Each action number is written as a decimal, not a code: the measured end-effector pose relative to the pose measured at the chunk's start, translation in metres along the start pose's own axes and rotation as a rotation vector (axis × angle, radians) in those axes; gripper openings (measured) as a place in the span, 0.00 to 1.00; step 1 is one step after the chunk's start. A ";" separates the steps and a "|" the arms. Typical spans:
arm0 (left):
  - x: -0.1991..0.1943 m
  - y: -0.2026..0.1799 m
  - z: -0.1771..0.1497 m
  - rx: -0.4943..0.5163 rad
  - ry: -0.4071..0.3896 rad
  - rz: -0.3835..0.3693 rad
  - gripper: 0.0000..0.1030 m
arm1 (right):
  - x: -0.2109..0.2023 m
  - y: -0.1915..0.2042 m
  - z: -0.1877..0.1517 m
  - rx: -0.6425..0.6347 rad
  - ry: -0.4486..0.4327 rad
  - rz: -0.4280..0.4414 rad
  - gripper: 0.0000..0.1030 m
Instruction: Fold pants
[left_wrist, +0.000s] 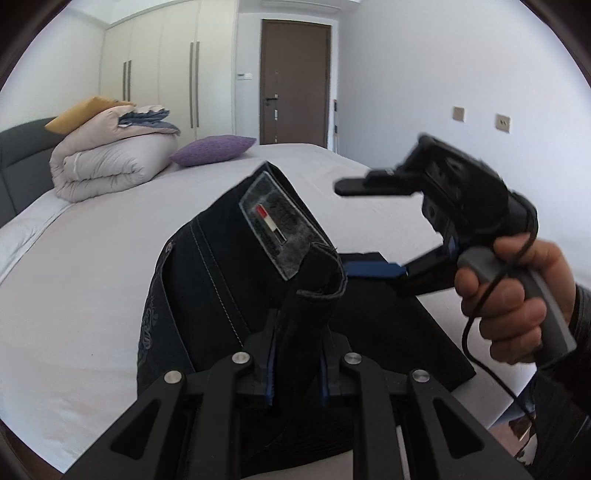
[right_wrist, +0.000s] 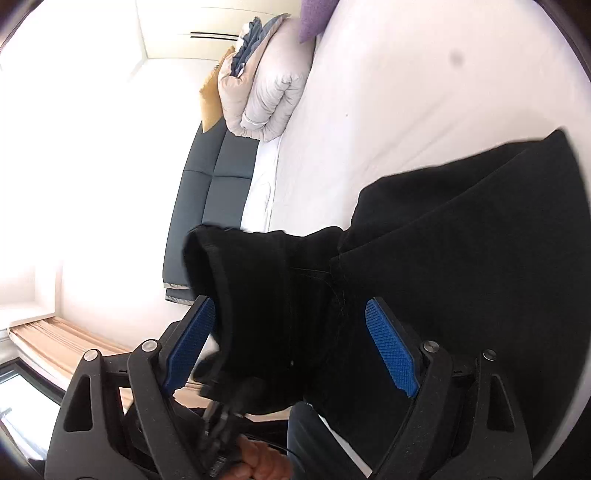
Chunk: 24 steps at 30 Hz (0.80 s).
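Left claw (left_wrist: 297, 369): closed on a bunched fold of the dark jeans (left_wrist: 207, 280) at the waistband, blue pads (left_wrist: 271, 373) pressing the cloth from both sides. The fabric rises from the grip and tips away from me; the leather waist patch (left_wrist: 275, 229) with its small red and white mark faces the left wrist camera. Pale stitching runs down the denim, and an embroidered pocket shows at the lower left.

Right claw (right_wrist: 291, 349): jaws spread wide, blue pads (right_wrist: 391, 354) standing clear on either side. Dark cloth of the jeans lies between them, but I see neither pad pressing on it, so I read this claw as open, nothing gripped. From the left wrist camera the right claw (left_wrist: 369, 225) hangs over the bed to the right of the waistband, one finger above, one below, and a person's hand (left_wrist: 513, 295) wraps its grey handle, with a black cable trailing down.

Jeans location: partly lifted at the waist end by the left claw, the rest spread on the white sheet of the bed (left_wrist: 92, 258), at the near edge.

Far end of the bed: a folded pale duvet (left_wrist: 110, 162) with a yellow cushion (left_wrist: 85, 112) on top, a purple pillow (left_wrist: 212, 149) just beside it. Grey headboard (right_wrist: 207, 199) behind. Brown door (left_wrist: 293, 81) and cream wardrobes (left_wrist: 159, 70) on the far wall.
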<state>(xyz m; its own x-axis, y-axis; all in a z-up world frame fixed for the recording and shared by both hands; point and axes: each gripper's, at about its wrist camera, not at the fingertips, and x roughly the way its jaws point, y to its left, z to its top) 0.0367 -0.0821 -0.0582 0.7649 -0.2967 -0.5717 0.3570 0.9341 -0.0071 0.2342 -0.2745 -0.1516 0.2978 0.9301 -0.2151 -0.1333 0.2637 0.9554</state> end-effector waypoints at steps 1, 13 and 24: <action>0.004 -0.011 -0.002 0.026 0.011 -0.009 0.17 | -0.004 0.001 0.000 -0.007 0.006 -0.006 0.82; 0.029 -0.078 -0.025 0.229 0.098 0.034 0.17 | -0.002 -0.025 -0.015 0.005 0.054 -0.383 0.46; 0.038 -0.097 -0.006 0.300 0.078 0.002 0.17 | -0.068 -0.027 -0.006 -0.099 0.014 -0.392 0.11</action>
<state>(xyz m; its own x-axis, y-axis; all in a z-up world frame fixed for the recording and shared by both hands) 0.0277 -0.1830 -0.0845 0.7267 -0.2680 -0.6325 0.5067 0.8308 0.2301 0.2119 -0.3429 -0.1637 0.3315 0.7573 -0.5627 -0.1030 0.6219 0.7763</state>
